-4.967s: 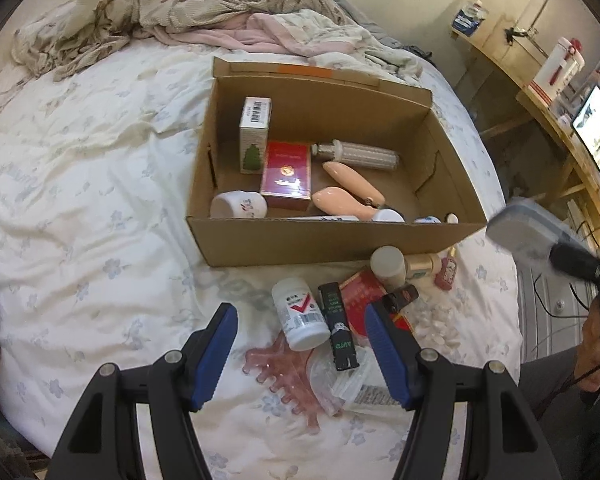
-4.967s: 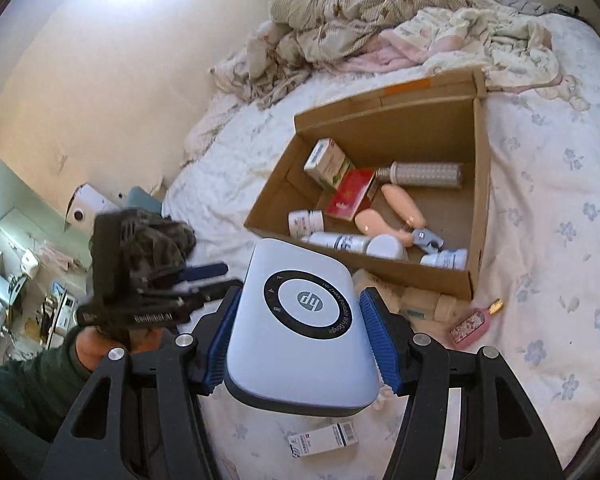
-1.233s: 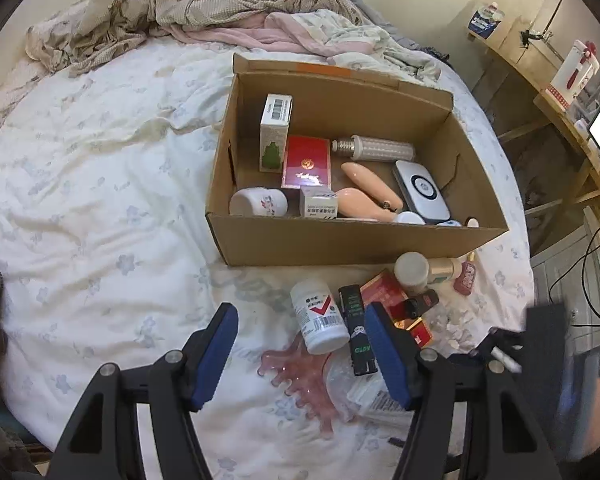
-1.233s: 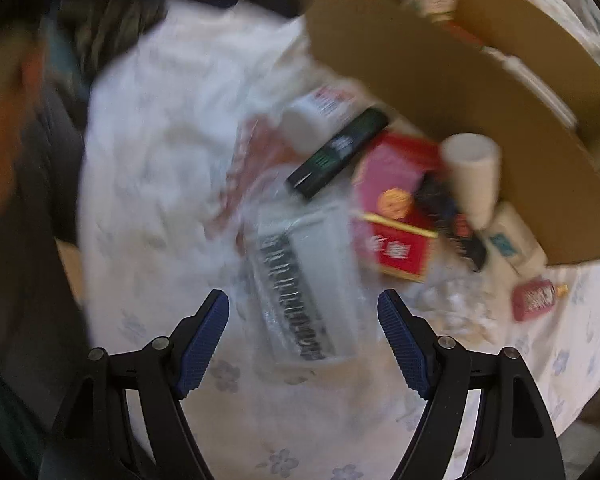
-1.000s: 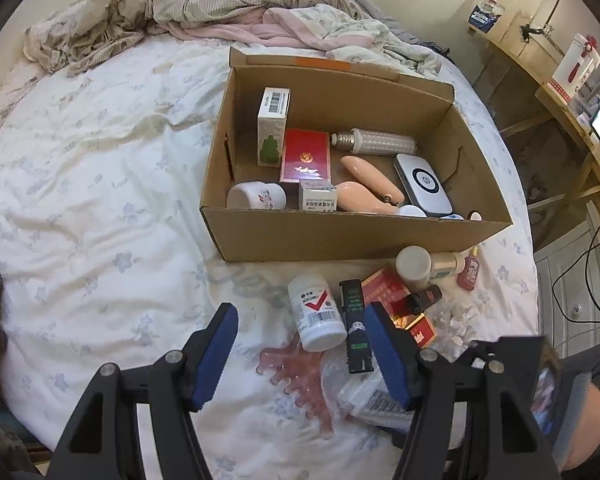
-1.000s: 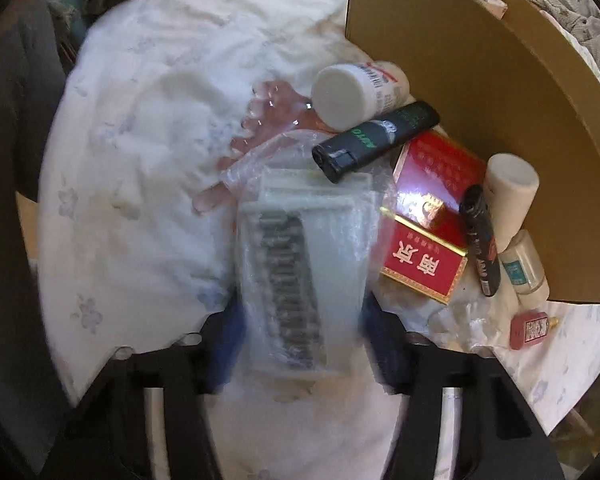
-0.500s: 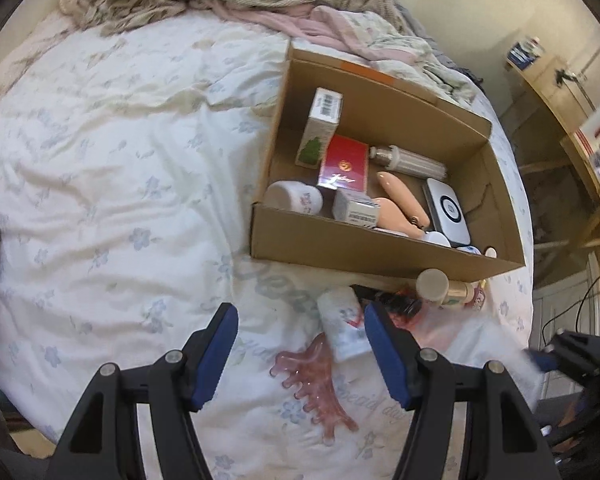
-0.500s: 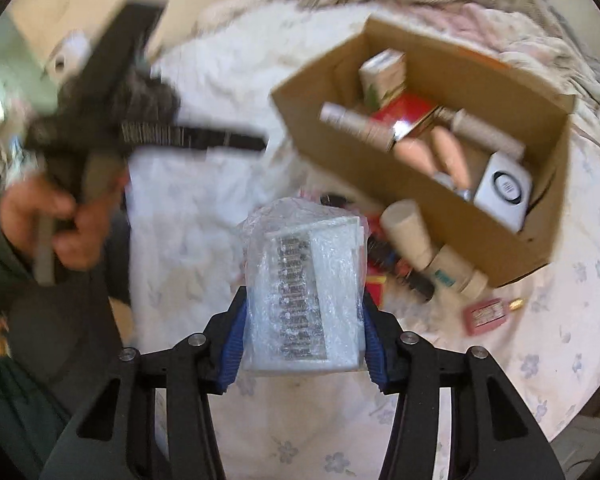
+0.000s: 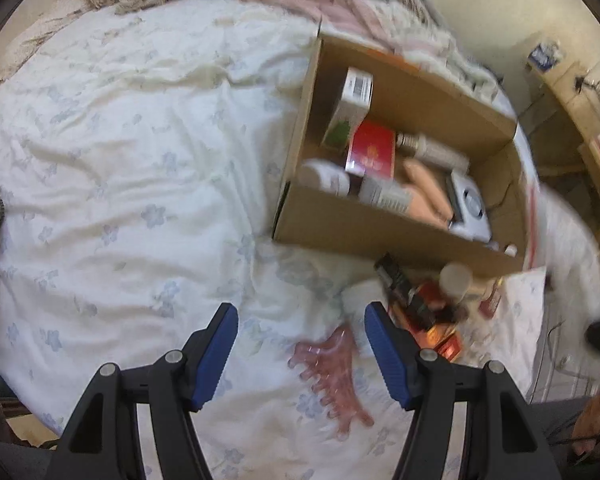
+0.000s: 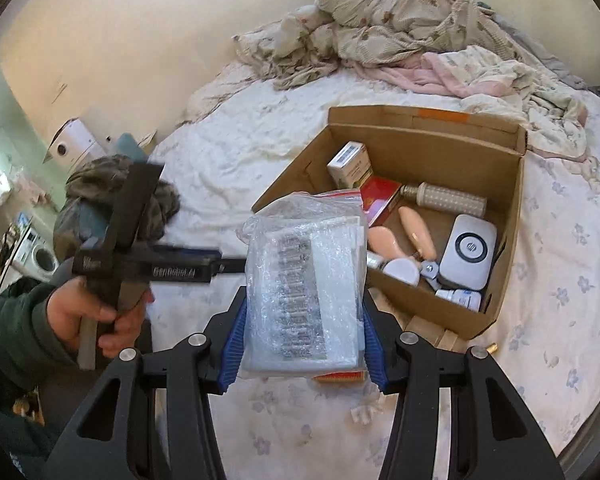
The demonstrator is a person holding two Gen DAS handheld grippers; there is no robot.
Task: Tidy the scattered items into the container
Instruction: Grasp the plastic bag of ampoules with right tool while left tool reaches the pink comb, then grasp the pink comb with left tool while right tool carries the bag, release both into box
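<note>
My right gripper (image 10: 304, 336) is shut on a clear plastic bag of small parts (image 10: 304, 284), held up in the air before the cardboard box (image 10: 516, 184). The box (image 9: 380, 232) lies on the bed and holds several items, among them a white round-dial device (image 10: 466, 250) and a red packet (image 9: 370, 150). My left gripper (image 9: 300, 344) stands open above the sheet with nothing between its fingers. Just ahead of it lie a pink comb-like massager (image 9: 334, 372), a white bottle (image 9: 360, 298), a black lighter (image 9: 394, 274) and red packets (image 9: 440, 328) near the box's front wall.
A crumpled quilt (image 10: 400, 20) is heaped at the head of the bed. A person's hand (image 10: 84, 316) holds the left gripper's handle at the left of the right wrist view. A wooden desk (image 9: 580, 92) stands beyond the bed's right side.
My right gripper closed on the plastic bag and lifted it off the bed, swinging up to face the box. The left gripper shifted left and rolled; the box now sits further right in its view.
</note>
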